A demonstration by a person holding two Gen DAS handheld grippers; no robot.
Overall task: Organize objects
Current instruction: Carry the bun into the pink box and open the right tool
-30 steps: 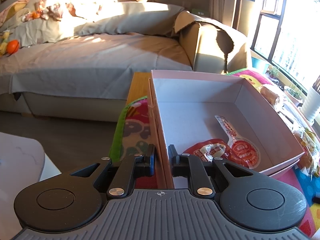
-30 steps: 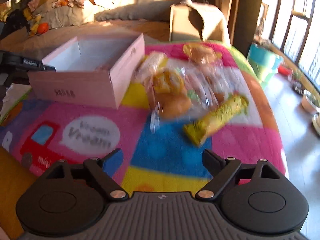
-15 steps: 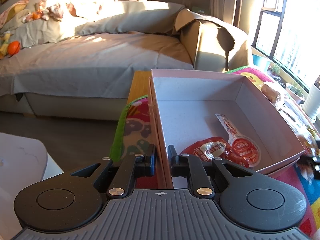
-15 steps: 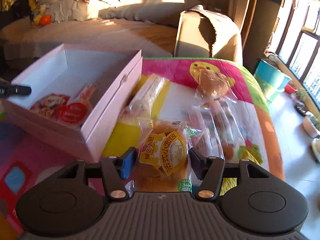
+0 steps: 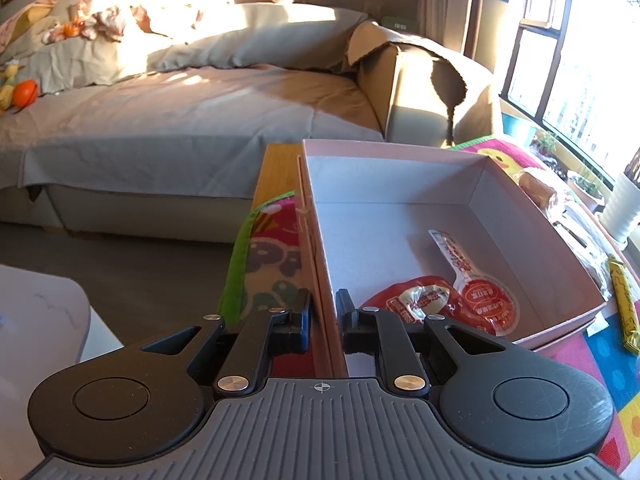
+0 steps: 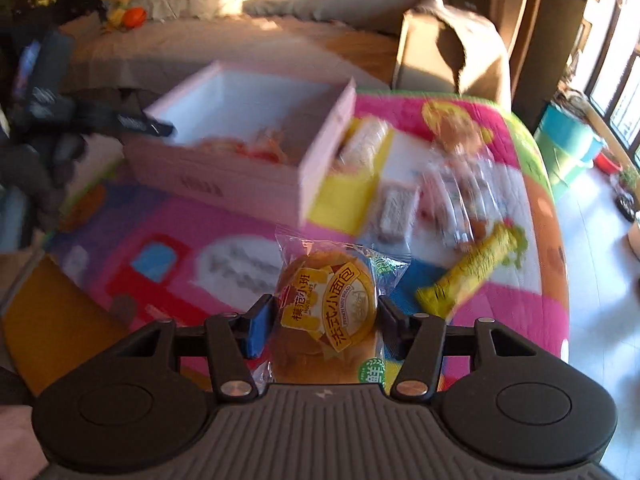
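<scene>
A pink cardboard box (image 5: 400, 152) stands on a colourful play mat (image 6: 224, 256). My left gripper (image 5: 323, 312) is shut on the box's left wall (image 5: 320, 264). Two red snack packets (image 5: 448, 300) lie inside the box. My right gripper (image 6: 326, 312) is shut on a bagged bread bun (image 6: 330, 304) and holds it above the mat, in front of the box (image 6: 240, 176). My left gripper also shows at the left of the right wrist view (image 6: 148, 125).
Several wrapped snacks (image 6: 460, 192) and a yellow bar (image 6: 476, 268) lie on the mat right of the box. A bed (image 5: 180, 120) and a brown cardboard carton (image 5: 424, 92) stand behind the table. A white side table (image 5: 36, 320) is at the left.
My right gripper closed on the bread bun, lifted it off the mat and pulled back from the snack pile. My left gripper stayed clamped on the box wall.
</scene>
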